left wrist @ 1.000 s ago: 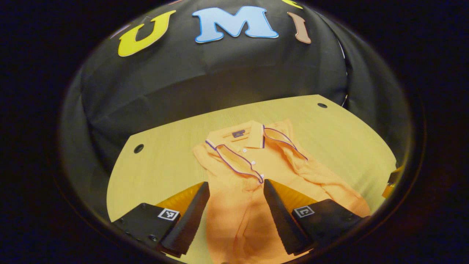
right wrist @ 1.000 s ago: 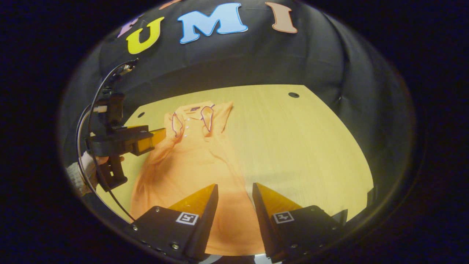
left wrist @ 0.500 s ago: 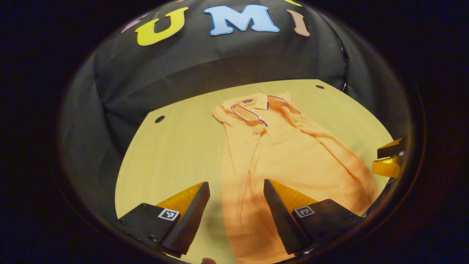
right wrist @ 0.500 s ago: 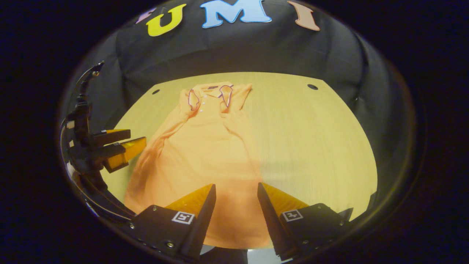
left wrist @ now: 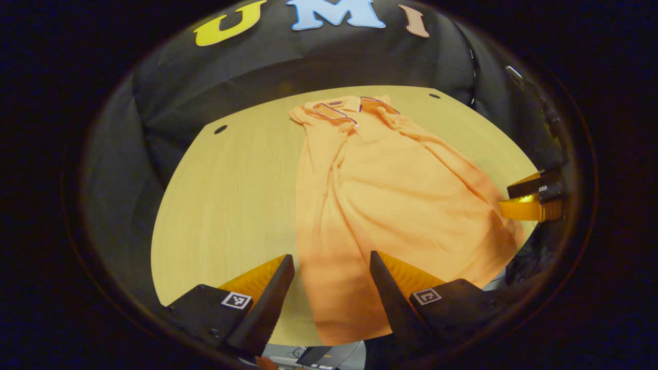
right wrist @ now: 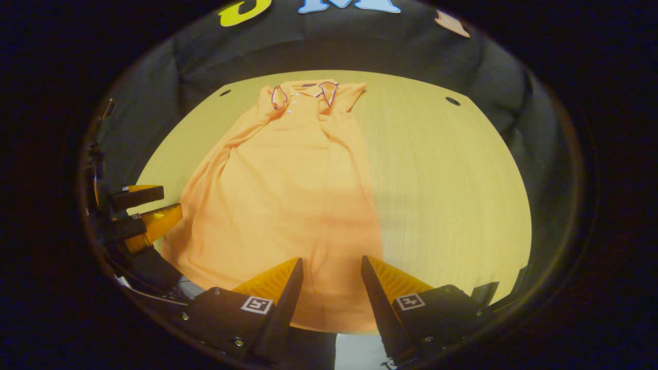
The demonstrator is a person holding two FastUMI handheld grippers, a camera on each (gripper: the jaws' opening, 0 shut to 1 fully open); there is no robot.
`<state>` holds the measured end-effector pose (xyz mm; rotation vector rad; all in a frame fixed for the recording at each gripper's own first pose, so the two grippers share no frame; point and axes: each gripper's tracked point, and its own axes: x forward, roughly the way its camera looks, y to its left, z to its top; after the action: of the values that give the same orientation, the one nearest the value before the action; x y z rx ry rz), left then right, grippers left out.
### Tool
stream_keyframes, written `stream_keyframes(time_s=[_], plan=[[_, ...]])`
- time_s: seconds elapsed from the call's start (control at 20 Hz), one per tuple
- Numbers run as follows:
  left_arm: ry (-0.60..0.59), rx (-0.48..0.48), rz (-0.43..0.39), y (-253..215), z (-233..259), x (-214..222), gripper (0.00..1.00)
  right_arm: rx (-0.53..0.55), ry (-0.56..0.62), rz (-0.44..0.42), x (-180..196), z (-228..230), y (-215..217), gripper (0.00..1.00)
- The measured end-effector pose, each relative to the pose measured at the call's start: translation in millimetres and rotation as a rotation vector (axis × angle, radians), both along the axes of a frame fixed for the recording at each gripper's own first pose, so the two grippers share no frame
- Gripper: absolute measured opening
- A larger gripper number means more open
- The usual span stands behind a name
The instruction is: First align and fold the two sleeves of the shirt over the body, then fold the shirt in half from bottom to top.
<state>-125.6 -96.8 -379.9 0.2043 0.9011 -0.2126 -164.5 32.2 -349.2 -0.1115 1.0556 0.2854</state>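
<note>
Shirt lies flat on wooden table, collar at far end, sleeves folded over body, hem at near table edge. Left gripper hovers above hem, jaws apart, holding nothing. Right gripper likewise spread and empty above hem.

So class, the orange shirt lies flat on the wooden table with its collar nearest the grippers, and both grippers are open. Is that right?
Not quite. The shirt lies on the table with its collar at the far end, as the right gripper view shows; its hem is nearest. Both grippers are open.
</note>
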Motion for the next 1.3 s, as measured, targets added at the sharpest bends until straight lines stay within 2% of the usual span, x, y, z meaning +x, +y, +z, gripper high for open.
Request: stream_keyframes(time_s=[0.25,0.3,0.35,0.4,0.45,0.5,0.6,0.65,0.7,0.75,0.8,0.85,0.9,0.95,1.0,1.1,1.2,1.3], plan=[[0.072,0.01,0.022,8,-30,-29,1.0,-0.031,0.046,0.0,-14,-16,-3,0.72],[0.062,-0.008,0.026,6,-29,-28,0.98,-0.038,0.057,0.002,-18,-20,-3,0.72],[0.071,-0.016,0.033,4,-29,-28,1.0,-0.045,0.067,0.005,-20,-24,-4,0.72],[0.073,-0.022,0.039,5,-31,-30,0.96,-0.055,0.079,0.009,-24,-30,-4,0.72],[0.079,-0.032,0.047,5,-31,-29,0.97,-0.081,0.109,0.017,-31,-36,-6,0.72],[0.082,-0.049,0.057,4,-32,-30,0.95,-0.082,0.064,0.025,-23,-34,-4,0.72],[0.083,-0.052,0.059,3,-33,-31,0.95,-0.086,0.067,0.035,-26,-35,-5,0.65],[0.086,-0.059,0.044,0,-34,-33,0.96,-0.087,0.087,0.033,-29,-37,-6,0.73],[0.079,-0.052,0.028,-3,-34,-30,0.92,-0.081,0.076,0.033,-26,-34,-6,0.72],[0.076,-0.065,0.013,-9,-33,-31,0.86,-0.081,0.076,0.034,-25,-33,-6,0.67],[0.082,-0.069,-0.003,-14,-34,-32,0.75,-0.075,0.066,0.027,-22,-34,-7,0.63],[0.081,-0.081,-0.019,-18,-33,-33,0.67,-0.061,0.057,0.008,-20,-35,-8,0.41],[0.084,-0.08,-0.024,-20,-34,-32,0.5,-0.044,0.052,-0.016,-19,-34,-9,0.27],[0.083,-0.085,-0.025,-22,-33,-31,0.36,-0.033,0.055,-0.031,-19,-36,-8,0.07],[0.087,-0.089,-0.02,-21,-34,-30,0.16,-0.031,0.061,-0.035,-20,-35,-8,0.07],[0.091,-0.1,-0.005,-21,-32,-29,0.08,-0.048,0.065,-0.028,-21,-33,-8,0.07],[0.088,-0.089,-0.012,-22,-32,-29,0.06,-0.071,0.049,-0.014,-18,-35,-6,0.0],[0.084,-0.086,-0.015,-23,-32,-28,0.06,-0.079,0.043,-0.008,-18,-34,-7,0.0]])
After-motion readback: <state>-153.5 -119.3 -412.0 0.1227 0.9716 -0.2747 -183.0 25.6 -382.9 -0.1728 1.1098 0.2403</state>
